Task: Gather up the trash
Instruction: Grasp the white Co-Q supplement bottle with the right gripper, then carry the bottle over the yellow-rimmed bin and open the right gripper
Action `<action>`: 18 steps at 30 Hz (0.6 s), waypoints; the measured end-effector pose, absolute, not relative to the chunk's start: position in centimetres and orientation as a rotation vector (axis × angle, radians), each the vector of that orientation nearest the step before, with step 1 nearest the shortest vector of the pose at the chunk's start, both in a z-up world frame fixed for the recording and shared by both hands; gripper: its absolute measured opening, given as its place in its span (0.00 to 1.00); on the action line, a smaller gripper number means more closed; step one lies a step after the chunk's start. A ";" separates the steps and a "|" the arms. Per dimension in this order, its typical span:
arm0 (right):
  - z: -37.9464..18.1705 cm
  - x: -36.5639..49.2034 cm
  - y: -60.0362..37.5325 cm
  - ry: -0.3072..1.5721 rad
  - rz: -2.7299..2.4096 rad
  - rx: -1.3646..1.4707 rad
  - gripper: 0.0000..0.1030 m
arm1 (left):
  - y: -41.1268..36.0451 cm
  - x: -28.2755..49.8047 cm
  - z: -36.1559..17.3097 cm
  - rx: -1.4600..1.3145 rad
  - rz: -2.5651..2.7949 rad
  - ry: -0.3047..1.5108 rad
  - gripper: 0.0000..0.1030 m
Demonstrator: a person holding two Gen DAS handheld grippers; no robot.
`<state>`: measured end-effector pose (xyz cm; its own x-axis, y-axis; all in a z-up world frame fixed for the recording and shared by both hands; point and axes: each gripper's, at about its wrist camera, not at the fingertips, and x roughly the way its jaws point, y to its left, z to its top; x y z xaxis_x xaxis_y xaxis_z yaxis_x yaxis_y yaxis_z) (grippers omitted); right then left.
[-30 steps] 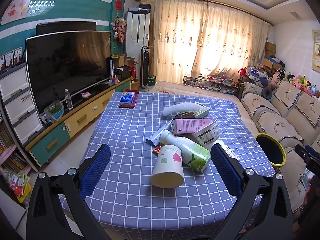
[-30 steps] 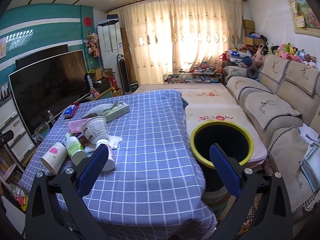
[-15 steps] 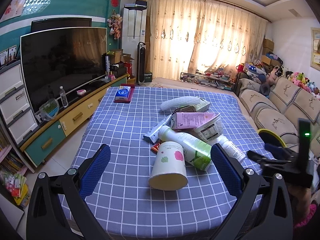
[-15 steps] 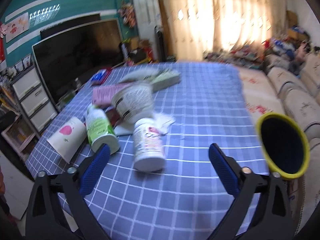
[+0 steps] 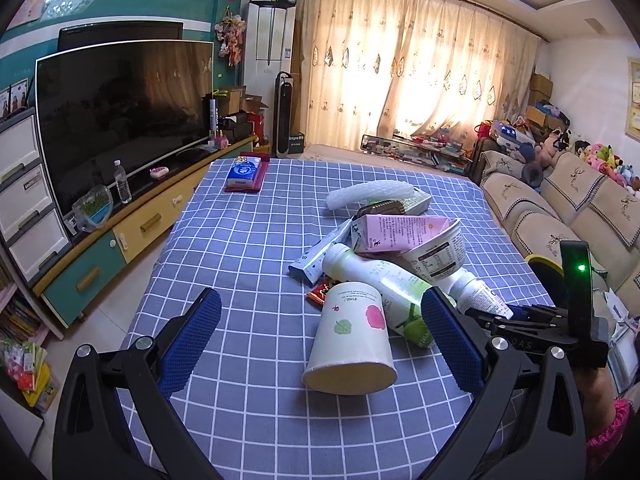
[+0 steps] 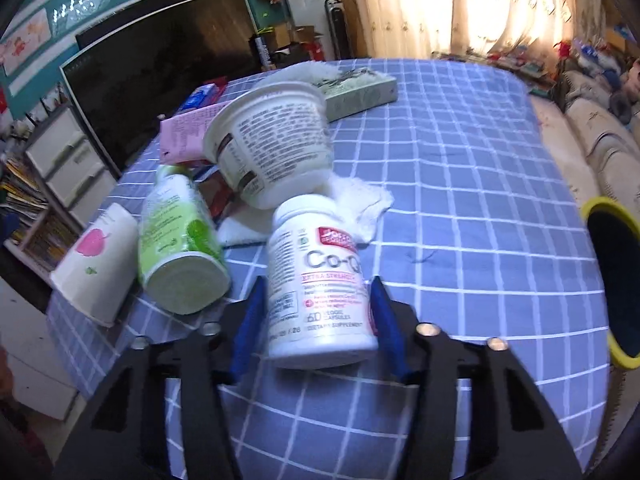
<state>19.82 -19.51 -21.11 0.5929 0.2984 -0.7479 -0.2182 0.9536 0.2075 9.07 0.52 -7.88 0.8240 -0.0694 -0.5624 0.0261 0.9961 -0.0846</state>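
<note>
Right hand-held gripper [image 6: 316,312] is closing around the white supplement bottle [image 6: 318,280] lying on the table [image 6: 480,200]; pad contact unclear. Left hand-held gripper [image 5: 320,344] is hanging wide open, nothing gripped, over the paper cup [image 5: 352,340]. Only the left view is showing the tissue pack [image 5: 244,172] far off.

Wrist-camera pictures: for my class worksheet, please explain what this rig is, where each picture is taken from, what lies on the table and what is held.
A person holds a two-fingered tool in each hand; a camera on each looks along its fingers. One picture looks from the left tool, open and empty. The other looks from the right tool, whose jaws are closing around a white supplement bottle lying on the checked tablecloth. Nearby lie a paper cup, a green bottle, a tub and a pink carton. A yellow-rimmed bin stands alongside.
</note>
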 end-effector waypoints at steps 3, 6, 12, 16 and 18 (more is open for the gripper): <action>-20.5 19.4 -20.1 0.881 0.330 0.124 0.45 | 0.4 9.9 -8.4 -0.075 -0.054 0.610 0.96; -18.8 18.6 -21.5 0.849 0.340 0.149 0.44 | 0.3 10.3 -8.9 -0.075 -0.056 0.617 0.96; -14.5 17.1 -28.9 0.728 0.159 0.181 0.44 | 0.0 10.9 -9.3 -0.083 -0.063 0.632 0.96; -14.2 17.6 -35.9 0.705 -0.080 0.204 0.44 | -0.1 11.1 -9.4 -0.093 -0.069 0.637 0.96; -15.5 18.5 -39.1 0.739 -0.195 0.208 0.44 | -0.2 11.3 -9.4 -0.091 -0.070 0.638 0.96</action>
